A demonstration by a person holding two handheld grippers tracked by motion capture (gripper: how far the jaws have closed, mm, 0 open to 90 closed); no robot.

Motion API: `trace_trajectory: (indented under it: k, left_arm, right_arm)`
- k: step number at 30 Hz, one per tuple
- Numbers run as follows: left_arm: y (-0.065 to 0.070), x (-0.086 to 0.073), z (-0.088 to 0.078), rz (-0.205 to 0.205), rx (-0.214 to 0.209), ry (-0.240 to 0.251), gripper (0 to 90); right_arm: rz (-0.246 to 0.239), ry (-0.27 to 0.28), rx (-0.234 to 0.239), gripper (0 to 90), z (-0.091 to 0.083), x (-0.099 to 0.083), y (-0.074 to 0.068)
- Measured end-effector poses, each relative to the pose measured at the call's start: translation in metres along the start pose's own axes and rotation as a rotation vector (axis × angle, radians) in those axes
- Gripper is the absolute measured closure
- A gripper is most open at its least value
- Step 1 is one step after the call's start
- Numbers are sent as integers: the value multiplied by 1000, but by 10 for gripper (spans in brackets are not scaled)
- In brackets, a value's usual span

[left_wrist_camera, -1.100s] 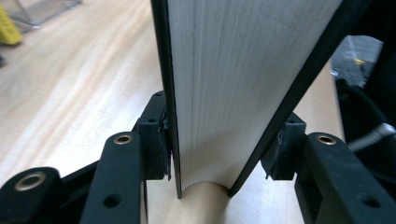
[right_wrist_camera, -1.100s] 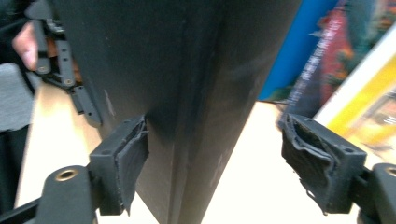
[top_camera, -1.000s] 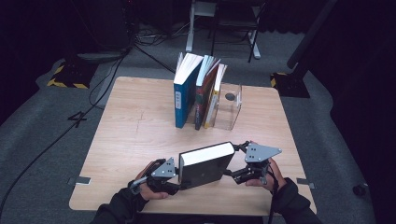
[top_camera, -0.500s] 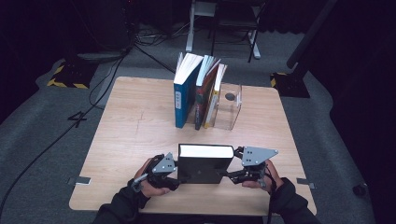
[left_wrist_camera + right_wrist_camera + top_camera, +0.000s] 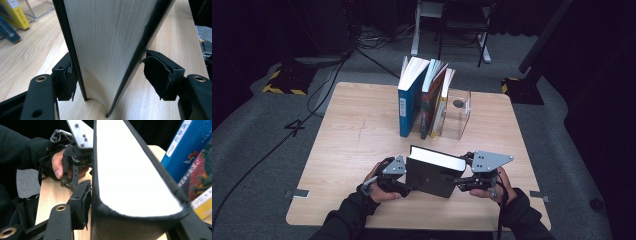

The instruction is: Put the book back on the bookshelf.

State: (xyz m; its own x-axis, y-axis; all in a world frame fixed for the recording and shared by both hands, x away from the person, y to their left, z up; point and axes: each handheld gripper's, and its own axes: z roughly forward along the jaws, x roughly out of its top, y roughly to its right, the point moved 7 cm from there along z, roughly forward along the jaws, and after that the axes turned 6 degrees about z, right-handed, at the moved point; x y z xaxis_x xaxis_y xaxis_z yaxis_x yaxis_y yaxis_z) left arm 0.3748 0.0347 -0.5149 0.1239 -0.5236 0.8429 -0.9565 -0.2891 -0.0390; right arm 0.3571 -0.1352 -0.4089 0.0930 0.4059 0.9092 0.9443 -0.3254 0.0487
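The black book (image 5: 434, 172) is stood upright on its edge near the front of the table (image 5: 352, 140), between both hands; a second ago it lay flatter. The right gripper (image 5: 460, 181) is clamped across its spine end, having just been closing. The left gripper (image 5: 408, 187) has just been opening: one pad (image 5: 67, 80) touches the cover, the other is apart. The book can now be carried one-handed toward the row of books (image 5: 424, 97).

Black book (image 5: 110, 50) top beyond frame
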Motion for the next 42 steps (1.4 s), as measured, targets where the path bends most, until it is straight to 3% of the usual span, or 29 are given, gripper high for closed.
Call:
trace_trajectory:
  k: [3,8,11,16,18,20,22,24,29,33,37,40,42]
  left_arm:
    - [-2,5,8,9,1,-5,292]
    - [-7,13,22,-4,45,-2,260]
    - [-8,16,27,-6,58,-3,248]
    - [-8,17,28,-18,100,-17,217]
    - [-6,15,25,-5,131,-45,234]
    - [-4,12,20,-7,132,-59,238]
    - [-3,5,13,-13,149,-88,227]
    - [-2,-3,5,-40,154,-105,219]
    - [0,-28,-14,-67,191,-158,220]
    - [2,-56,-33,-118,232,-218,210]
    - [5,-68,-47,-135,241,-232,207]
    - [3,-76,-50,-144,260,-259,211]
    - [-1,-78,-49,-169,251,-249,200]
  right_arm:
    - [13,-2,-8,481,-7,0,4]
    - [39,-7,-26,499,-22,0,12]
    - [33,-25,-65,498,-26,-1,14]
    - [42,-60,-89,482,-27,0,16]
    - [46,-81,-87,477,-26,1,15]
    - [60,-109,-79,439,-25,1,14]
    - [67,-137,-84,434,-24,1,15]
    - [108,-170,-38,407,-22,0,15]
    - [134,-204,-35,411,-21,0,19]
    - [147,-182,-45,455,-18,5,19]
    - [155,-191,-57,446,-10,3,17]
    - [171,-182,-52,450,-9,3,17]
    - [179,-184,-59,457,-9,3,18]
